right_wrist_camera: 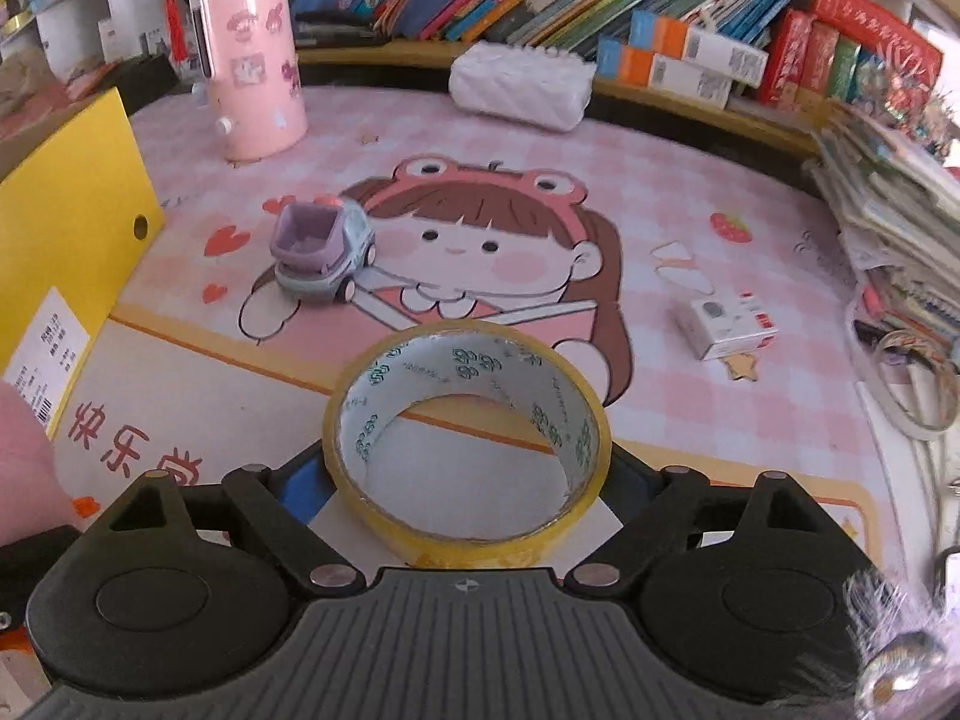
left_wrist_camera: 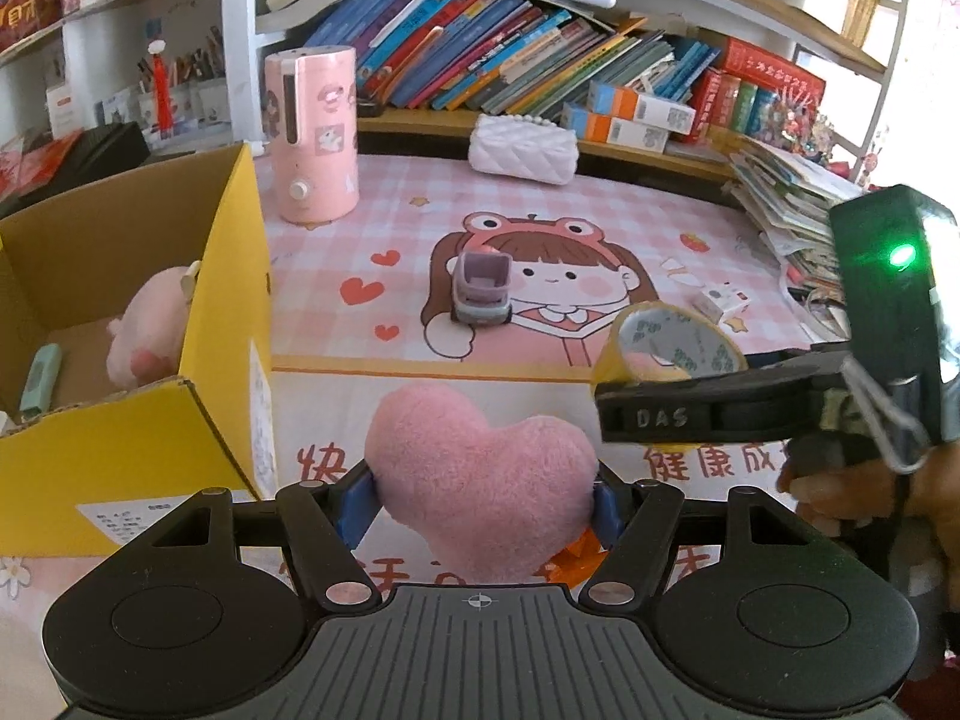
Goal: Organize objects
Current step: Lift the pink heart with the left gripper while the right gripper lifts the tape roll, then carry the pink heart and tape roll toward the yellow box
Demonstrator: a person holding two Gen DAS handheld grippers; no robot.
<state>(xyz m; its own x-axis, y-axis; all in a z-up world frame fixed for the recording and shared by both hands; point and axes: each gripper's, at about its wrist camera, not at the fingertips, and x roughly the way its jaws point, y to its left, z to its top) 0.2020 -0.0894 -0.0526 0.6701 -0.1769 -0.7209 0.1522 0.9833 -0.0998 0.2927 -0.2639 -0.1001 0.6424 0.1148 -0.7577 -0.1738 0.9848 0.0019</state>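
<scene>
My left gripper (left_wrist_camera: pixel 483 507) is shut on a pink plush heart (left_wrist_camera: pixel 480 480), held above the desk mat just right of the yellow cardboard box (left_wrist_camera: pixel 138 450). The box holds a pink plush toy (left_wrist_camera: pixel 153 330) and a mint green item (left_wrist_camera: pixel 41 381). My right gripper (right_wrist_camera: pixel 468 480) is shut on a yellow tape roll (right_wrist_camera: pixel 468 438); it also shows in the left wrist view (left_wrist_camera: pixel 666 348), to the right of the heart. A purple toy truck (left_wrist_camera: pixel 482 288) stands on the mat's middle, also in the right wrist view (right_wrist_camera: pixel 324 258). A small white box (right_wrist_camera: pixel 726 324) lies at right.
A pink cylindrical appliance (left_wrist_camera: pixel 312 138) and a white quilted pouch (left_wrist_camera: pixel 522 147) stand at the back of the mat. Shelves of books (left_wrist_camera: pixel 510 54) run behind. A messy paper stack (left_wrist_camera: pixel 786 198) and cables (right_wrist_camera: pixel 912 384) crowd the right edge.
</scene>
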